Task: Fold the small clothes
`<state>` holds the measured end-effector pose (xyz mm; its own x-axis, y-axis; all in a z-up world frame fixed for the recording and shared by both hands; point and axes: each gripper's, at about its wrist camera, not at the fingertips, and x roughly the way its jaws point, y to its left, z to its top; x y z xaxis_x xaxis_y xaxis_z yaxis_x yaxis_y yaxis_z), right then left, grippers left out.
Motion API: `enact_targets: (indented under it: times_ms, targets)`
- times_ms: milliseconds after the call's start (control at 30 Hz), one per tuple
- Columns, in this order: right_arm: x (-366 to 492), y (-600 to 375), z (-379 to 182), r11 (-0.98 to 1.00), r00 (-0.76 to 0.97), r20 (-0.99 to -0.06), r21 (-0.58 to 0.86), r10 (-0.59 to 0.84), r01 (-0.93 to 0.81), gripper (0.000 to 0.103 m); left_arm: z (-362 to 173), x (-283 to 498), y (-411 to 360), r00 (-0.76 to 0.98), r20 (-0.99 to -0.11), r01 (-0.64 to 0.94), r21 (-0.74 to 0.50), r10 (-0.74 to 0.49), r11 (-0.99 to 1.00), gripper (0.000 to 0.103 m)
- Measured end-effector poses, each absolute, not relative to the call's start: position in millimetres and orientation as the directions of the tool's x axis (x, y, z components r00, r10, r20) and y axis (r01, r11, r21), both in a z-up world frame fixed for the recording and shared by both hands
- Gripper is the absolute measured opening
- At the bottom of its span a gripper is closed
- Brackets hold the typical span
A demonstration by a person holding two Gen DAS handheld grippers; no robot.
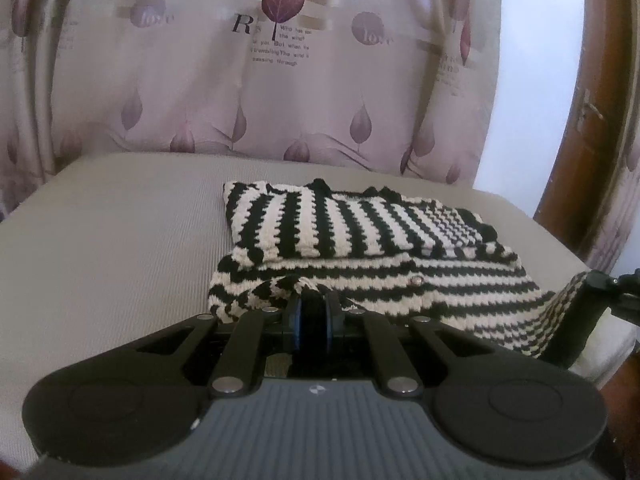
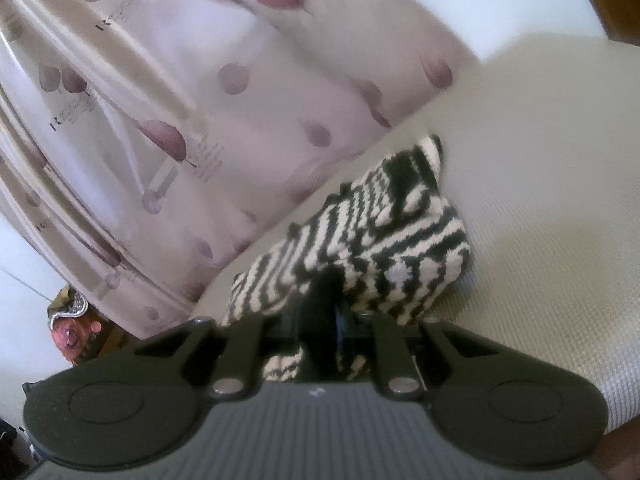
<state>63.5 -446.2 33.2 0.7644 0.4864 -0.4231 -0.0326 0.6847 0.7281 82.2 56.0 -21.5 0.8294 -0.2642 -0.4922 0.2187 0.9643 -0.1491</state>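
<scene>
A black-and-white striped knitted garment (image 1: 360,240) lies partly folded on a grey cushioned seat (image 1: 120,240). My left gripper (image 1: 314,300) is shut on its near left hem, low over the seat. My right gripper (image 1: 592,296) shows at the right edge of the left wrist view, holding the garment's right corner lifted. In the right wrist view my right gripper (image 2: 326,292) is shut on the same garment (image 2: 380,236), whose cloth bunches around the jaws and hangs under them.
A pale curtain with purple leaf prints (image 1: 280,80) hangs right behind the seat. A dark wooden frame (image 1: 592,100) curves up at the right. A small colourful object (image 2: 72,324) sits low beside the seat in the right wrist view.
</scene>
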Motion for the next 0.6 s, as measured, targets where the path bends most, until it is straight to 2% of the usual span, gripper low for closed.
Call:
enact_targets:
  times_ms: [600]
  targets:
    - [32.9, -467.3, 28.0, 0.641, 0.804, -0.398, 0.767, 0.442, 0.028, 0.011, -26.2, 78.1, 62.3, 0.821, -0.500, 0.205, -0.191, -0.275, 0.960, 0.012]
